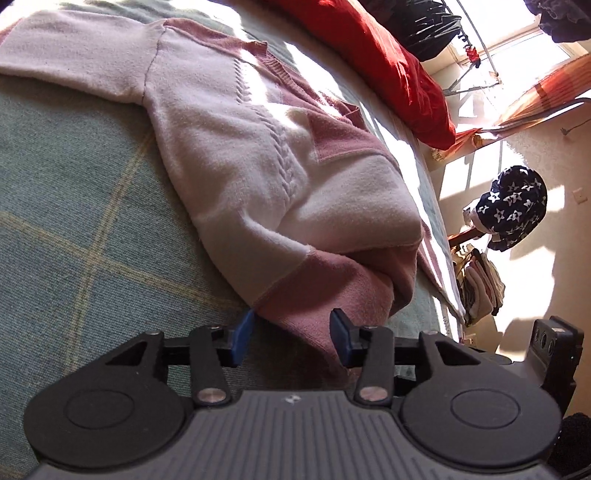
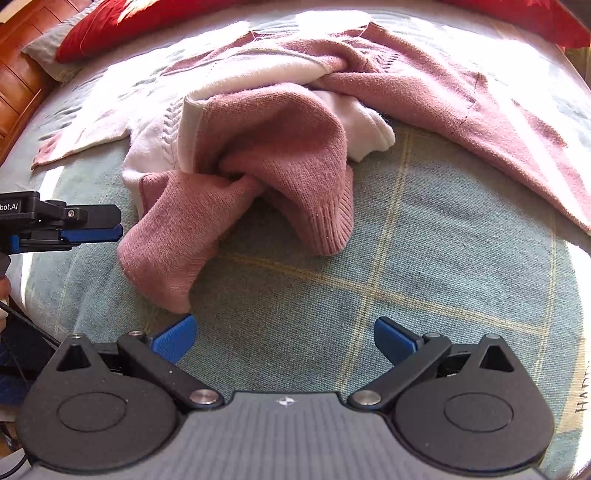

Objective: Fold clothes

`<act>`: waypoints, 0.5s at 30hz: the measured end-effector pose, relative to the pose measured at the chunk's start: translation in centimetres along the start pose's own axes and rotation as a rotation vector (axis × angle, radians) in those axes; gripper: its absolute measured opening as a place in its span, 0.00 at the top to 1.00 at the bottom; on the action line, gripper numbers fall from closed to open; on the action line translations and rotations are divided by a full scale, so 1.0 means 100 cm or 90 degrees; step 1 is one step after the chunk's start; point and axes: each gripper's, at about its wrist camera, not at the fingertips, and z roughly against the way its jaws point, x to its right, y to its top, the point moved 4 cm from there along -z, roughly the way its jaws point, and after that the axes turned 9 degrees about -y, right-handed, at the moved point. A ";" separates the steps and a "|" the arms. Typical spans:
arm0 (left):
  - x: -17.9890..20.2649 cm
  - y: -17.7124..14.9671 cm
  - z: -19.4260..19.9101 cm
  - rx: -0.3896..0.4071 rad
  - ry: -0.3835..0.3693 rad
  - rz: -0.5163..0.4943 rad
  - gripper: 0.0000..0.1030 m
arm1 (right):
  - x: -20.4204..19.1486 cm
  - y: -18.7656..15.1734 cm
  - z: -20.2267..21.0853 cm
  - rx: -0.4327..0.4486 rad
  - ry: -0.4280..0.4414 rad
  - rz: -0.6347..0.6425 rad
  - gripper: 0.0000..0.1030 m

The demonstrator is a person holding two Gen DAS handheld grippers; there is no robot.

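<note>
Sweater lies bunched on the plaid bedspread; left gripper straddles its pink hem unclenched, right gripper spread, empty, near.

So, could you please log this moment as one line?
left gripper: open at sweater hem | right gripper: open, empty | sweater: bunched on bed

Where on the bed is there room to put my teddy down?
Bare blanket lies between the right gripper and the sweater. Crowded: the sweater's heap mid-bed, the pillow behind, and the left gripper beside the sweater.
</note>
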 end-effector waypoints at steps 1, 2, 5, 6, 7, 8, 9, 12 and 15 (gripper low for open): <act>0.003 -0.003 -0.002 -0.015 0.015 -0.036 0.55 | 0.000 0.001 -0.001 0.002 -0.005 0.010 0.00; 0.006 -0.006 -0.005 -0.029 0.031 -0.072 0.53 | 0.000 0.003 -0.002 0.005 -0.010 0.020 0.00; 0.015 -0.016 -0.011 -0.073 0.077 -0.180 0.46 | -0.005 0.007 0.002 0.031 -0.019 0.068 0.00; 0.018 -0.019 -0.013 -0.088 0.093 -0.216 0.46 | -0.007 0.009 0.004 0.042 -0.021 0.086 0.00; 0.021 -0.022 -0.015 -0.102 0.108 -0.252 0.46 | -0.009 0.010 0.006 0.052 -0.023 0.104 0.00; 0.024 -0.024 -0.017 -0.117 0.124 -0.287 0.46 | -0.013 0.012 0.007 0.062 -0.025 0.129 0.00; 0.027 -0.026 -0.020 -0.128 0.135 -0.316 0.46 | -0.018 0.014 0.006 0.070 -0.031 0.167 0.00; 0.031 -0.022 -0.033 -0.123 0.116 -0.316 0.42 | -0.029 0.019 -0.001 0.099 -0.097 0.282 0.00; 0.038 -0.012 -0.046 -0.105 0.102 -0.322 0.41 | -0.029 0.029 -0.018 0.111 -0.162 0.361 0.00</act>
